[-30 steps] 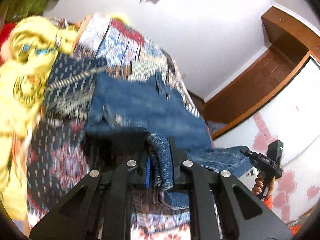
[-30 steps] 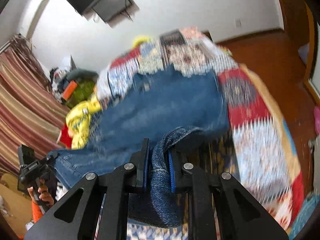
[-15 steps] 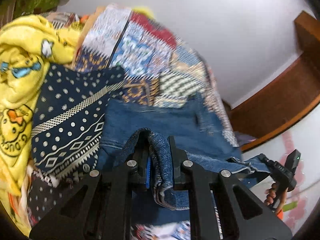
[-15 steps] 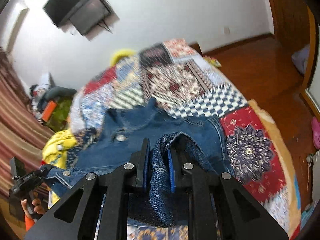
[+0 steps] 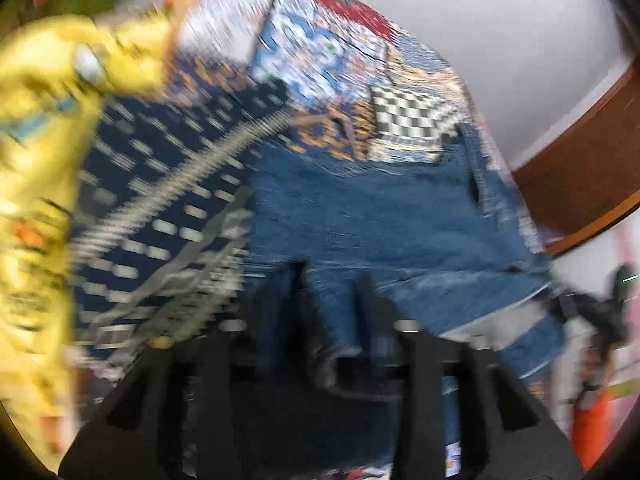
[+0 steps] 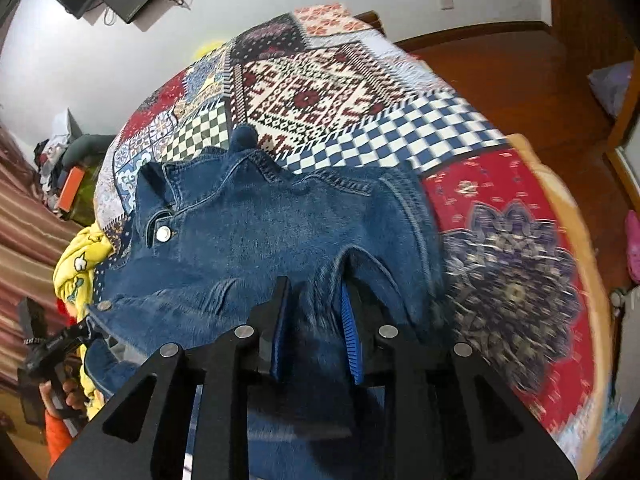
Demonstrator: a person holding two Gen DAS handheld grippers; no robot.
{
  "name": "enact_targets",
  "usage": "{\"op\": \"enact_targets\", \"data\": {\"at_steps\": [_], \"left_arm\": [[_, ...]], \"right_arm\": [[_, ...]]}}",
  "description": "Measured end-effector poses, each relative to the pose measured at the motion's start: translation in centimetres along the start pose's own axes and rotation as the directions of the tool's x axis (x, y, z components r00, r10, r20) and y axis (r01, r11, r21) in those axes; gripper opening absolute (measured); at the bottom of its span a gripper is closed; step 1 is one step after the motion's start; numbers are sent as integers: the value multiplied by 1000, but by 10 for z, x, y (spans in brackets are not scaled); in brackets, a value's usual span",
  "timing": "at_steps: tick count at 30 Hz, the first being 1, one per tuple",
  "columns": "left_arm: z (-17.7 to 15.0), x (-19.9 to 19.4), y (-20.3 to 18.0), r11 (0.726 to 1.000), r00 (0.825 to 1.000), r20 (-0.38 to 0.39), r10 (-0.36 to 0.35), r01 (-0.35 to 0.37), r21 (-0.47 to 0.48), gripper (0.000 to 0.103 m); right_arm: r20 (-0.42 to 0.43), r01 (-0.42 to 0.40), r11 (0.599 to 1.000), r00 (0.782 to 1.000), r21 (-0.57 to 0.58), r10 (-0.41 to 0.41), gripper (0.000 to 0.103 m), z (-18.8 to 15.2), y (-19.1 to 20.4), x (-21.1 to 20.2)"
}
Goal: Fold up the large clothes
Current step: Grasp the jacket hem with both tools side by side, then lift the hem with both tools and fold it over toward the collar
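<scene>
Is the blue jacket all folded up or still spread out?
Mostly spread: the jacket lies flat on the quilt, collar showing.

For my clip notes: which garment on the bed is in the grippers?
The blue denim jacket, between the right gripper's fingers; the yellow garment lies untouched beside it.

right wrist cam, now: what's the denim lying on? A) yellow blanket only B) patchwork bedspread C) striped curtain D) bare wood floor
B: in the right wrist view the denim garment lies spread on the patchwork bedspread, whose checkered and red patches show around it, while the right gripper has denim between its jaws.
</scene>
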State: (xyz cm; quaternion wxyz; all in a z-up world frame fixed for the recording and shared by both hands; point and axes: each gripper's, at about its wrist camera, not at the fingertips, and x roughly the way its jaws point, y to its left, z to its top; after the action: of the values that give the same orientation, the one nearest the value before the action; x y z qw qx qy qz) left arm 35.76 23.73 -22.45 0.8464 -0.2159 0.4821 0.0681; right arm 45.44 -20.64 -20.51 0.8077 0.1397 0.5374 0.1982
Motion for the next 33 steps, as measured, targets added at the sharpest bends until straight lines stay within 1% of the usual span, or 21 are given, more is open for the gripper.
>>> {"op": "enact_targets", "data": {"at_steps": [1,2,3,6,7,10,12,14,16,20,21,22,23,25,27,30,32,33], "left_arm": [[-2,-11,-4,998,998,33,53,-54,31,59],[-5,-22,-8,995,995,63,73,-76,58,59],[-6,-29,-9,994,995,73,75,-80,73,59],[-15,-50,-18,992,995,84,53,-62,112,59],[-20,-57,-23,990,995,90,42,-54,130,61],[-35,-67,-44,981,994,105,19,-39,193,66],[-47,-67,-59,971,995,101,18,-41,236,68],[-59,-63,-76,957,996,89,22,-46,287,68],[-71,-56,-92,946,997,75,10,-34,322,68],[-86,-31,-109,942,1000,28,13,-22,336,68],[-88,-24,-112,941,1000,16,18,-23,336,68],[-90,-18,-114,940,999,21,33,-38,339,68],[-91,-13,-117,935,997,46,54,-67,347,68],[-88,-8,-120,932,996,67,64,-83,353,68],[-78,2,-120,931,995,68,67,-87,354,68],[-56,17,-113,929,994,69,87,-106,354,68],[-35,30,-106,936,997,44,65,-77,345,68],[-26,35,-103,937,997,41,58,-69,342,68]], "right_arm": [[20,51,999,998,-1,-51,42,-3,1,-13],[36,75,997,997,-6,-74,46,-2,2,-14],[70,96,995,993,-35,-93,48,-8,7,-26],[113,116,986,988,-118,-102,47,-24,19,-52],[126,124,983,986,-137,-107,48,-29,23,-59],[147,111,975,986,-192,-83,52,-46,36,-76],[148,96,972,987,-215,-64,54,-57,43,-79],[136,79,969,990,-233,-48,54,-68,50,-77],[114,65,966,993,-250,-38,54,-76,58,-68],[40,29,960,999,-280,-19,54,-91,71,-41],[15,16,959,1000,-284,-13,54,-93,74,-33],[-10,0,959,1000,-285,-3,54,-95,76,-26],[-24,-9,958,1000,-285,2,54,-97,78,-23],[-46,-5,955,999,-298,-9,54,-96,83,-7],[-41,10,945,999,-327,-24,54,-95,90,3],[-27,27,930,999,-366,-40,54,-83,97,17],[-16,19,924,1000,-381,-27,54,-68,102,25],[-5,28,921,999,-389,-33,54,-60,105,29]]}}
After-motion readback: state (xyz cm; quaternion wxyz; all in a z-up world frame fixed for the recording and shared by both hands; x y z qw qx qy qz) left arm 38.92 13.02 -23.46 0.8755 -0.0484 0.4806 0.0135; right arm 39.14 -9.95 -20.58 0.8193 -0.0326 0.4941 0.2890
